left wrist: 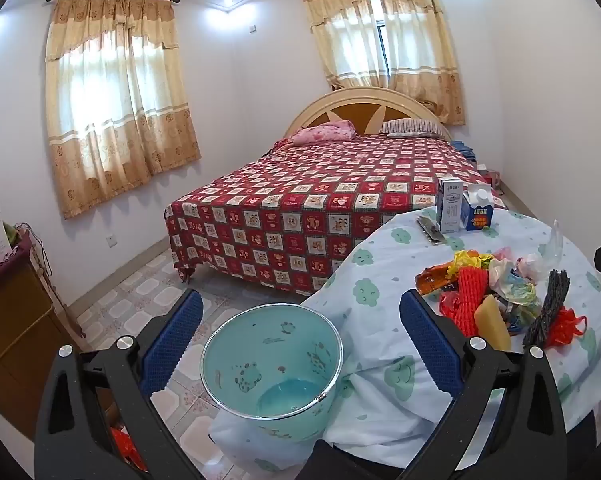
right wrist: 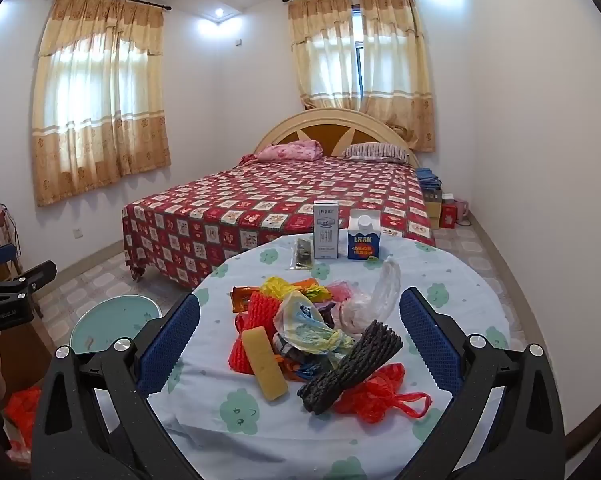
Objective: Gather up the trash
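Below, teal bin (left wrist: 271, 364) holds nothing; trash pile (right wrist: 312, 328) sits on table (right wrist: 460, 280).

We see a home bedroom: a bed (right wrist: 276, 204) with pillows (right wrist: 376, 151), and curtains (right wrist: 100, 96) on the windows.

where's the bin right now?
The bin stands on the floor at the table's left edge, centred low in the left wrist view between the open left gripper's fingers; the right wrist view shows it at lower left.

Red checkered bed (right wrist: 276, 200); beige curtains (right wrist: 100, 96)
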